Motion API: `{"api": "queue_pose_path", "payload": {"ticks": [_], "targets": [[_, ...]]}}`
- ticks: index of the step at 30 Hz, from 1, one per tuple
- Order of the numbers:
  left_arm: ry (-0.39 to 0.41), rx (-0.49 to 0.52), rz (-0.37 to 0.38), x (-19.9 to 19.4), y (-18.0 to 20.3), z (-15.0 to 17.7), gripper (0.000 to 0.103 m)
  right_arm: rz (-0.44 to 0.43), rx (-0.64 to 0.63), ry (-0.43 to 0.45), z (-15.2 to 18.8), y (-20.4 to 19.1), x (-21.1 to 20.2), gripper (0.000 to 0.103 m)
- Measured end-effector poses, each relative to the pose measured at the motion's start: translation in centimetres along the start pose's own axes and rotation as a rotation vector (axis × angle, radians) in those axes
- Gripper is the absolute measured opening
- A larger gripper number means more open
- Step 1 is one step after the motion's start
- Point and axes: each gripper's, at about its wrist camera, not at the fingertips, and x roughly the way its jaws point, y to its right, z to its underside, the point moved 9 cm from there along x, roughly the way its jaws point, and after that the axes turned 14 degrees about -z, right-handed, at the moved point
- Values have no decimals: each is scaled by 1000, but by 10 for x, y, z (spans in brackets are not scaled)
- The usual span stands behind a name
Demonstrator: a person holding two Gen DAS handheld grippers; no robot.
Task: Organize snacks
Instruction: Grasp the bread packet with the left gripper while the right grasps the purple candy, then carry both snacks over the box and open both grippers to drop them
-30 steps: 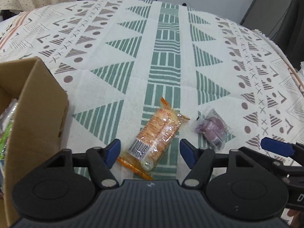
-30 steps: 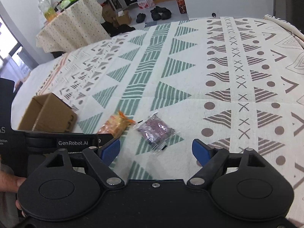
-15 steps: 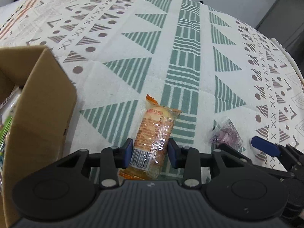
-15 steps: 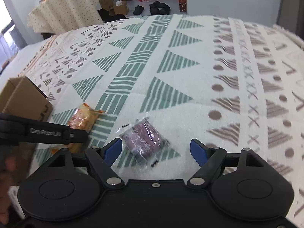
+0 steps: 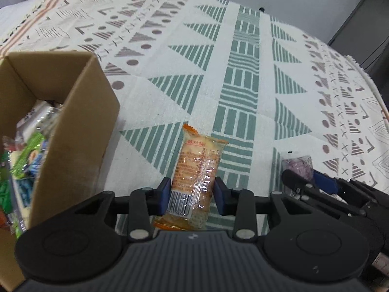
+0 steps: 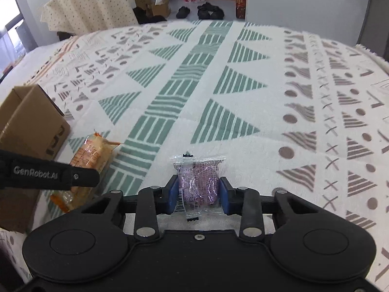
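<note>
Left tongs [image 5: 192, 196]: blue pads pressed against both sides of the orange snack pack [image 5: 195, 180], clamped near its barcode end; pack runs lengthwise away from the camera, its far crimped end over the patterned cloth [image 5: 243, 73] on the table. Cannot tell if the pack is lifted or resting on the cloth

Right tongs [image 6: 197, 193]: closed on the purple snack packet [image 6: 198, 185], clear wrapper sticking out in front of and behind the pads. Packet sits low over the cloth [image 6: 218, 73]

Just left of the left tongs: open cardboard box [image 5: 80, 131], near wall upright, other wrapped snacks [image 5: 26, 155] inside, green and clear wrappers showing. From the right wrist view the box [image 6: 26, 121] stands on the cloth at far left, with the orange pack [image 6: 93, 153] beside it and the left tool's black arm crossing in front

The two tongs are near each other, side by side; right tool's black frame shows at the right edge of the left wrist view, purple packet [image 5: 297, 163] partly hidden behind it

Farther back: cloth with green triangles and brown marks runs to the table's far edge

Beyond: shoes [image 6: 199, 11] on the floor, a second table with a dotted cover [image 6: 92, 7]
</note>
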Motion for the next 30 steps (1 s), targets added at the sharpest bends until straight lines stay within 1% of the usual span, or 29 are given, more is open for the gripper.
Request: {"api": "queue_pose_path", "payload": {"ticks": [6,17,25,28,30], "targets": [[46,-31,-5,-29,-12,2,36,-35,5,85,-16,-13,-29,33],[130,-88,-6,-79,-42,10,36,-83,-59,199,-33,-56,-67,33],[171,-133,-21,-106,-73,15,36,-107,-108,260,-42,-88,-89,33],[187,-148,-29,-114,-85,15,36,-89,-152,290,-45,-103,-96,33],[194,-161,-34,-118,-93,16,36,-109,-157,305,-47,-113,-100,33]]}}
